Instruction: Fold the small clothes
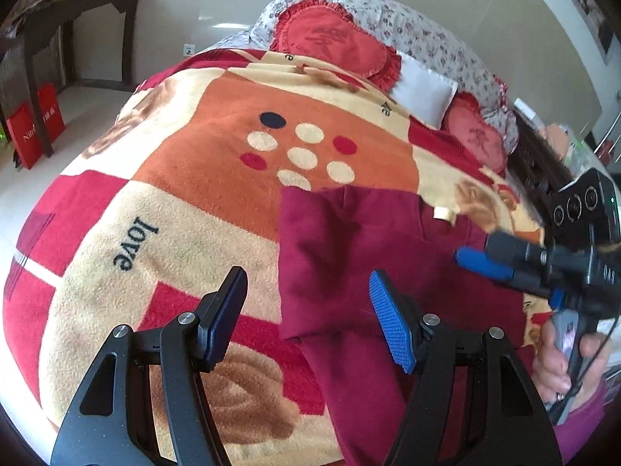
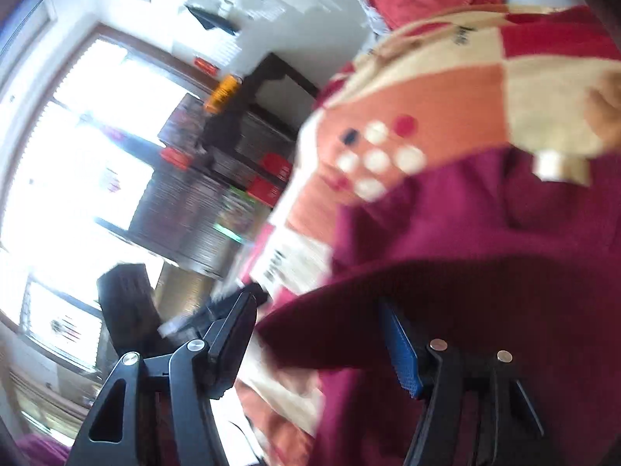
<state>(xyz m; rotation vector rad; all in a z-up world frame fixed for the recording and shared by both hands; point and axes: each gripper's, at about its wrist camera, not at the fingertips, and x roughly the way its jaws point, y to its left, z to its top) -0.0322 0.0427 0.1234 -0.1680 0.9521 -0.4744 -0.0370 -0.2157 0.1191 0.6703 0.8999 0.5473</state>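
A bed (image 1: 186, 202) fills most of what I see, spread with a fleece blanket (image 1: 217, 163) in cream, orange and red blocks, dotted in the middle and printed with the word "love". Red frilled cushions (image 1: 333, 39) and floral pillows (image 1: 423, 39) sit at the far end by the wall, a dark side table (image 1: 77, 19) stands on the floor to the left, and a red bag (image 1: 35, 128) leans at its foot.

The thing I am folding is a maroon garment (image 1: 349, 240), lying on the blanket on the right half of the bed. From my left view it already looks partly folded: a squarish panel lies doubled with a straight left edge, a pale label (image 1: 442, 213) shows near its top, and a long strip of it runs down toward me. I judge at least one fold is done, but the piece is not yet a compact stack; that trailing strip and the right side remain to be brought in and flattened.

My left tool (image 1: 306, 314) hangs just above the garment's left edge with its jaws apart and nothing between the pads. My right tool (image 2: 322, 341) is blurred in its own view; its jaws also stand apart, with a raised fold of the maroon cloth just in front of them and against the blue pad (image 2: 399, 353), though I see no pinch on it. From the left view that tool (image 1: 477, 264) reaches in over the garment's right side, held by my hand (image 1: 559, 365).

I see no other clothes, so how many remain I cannot tell.
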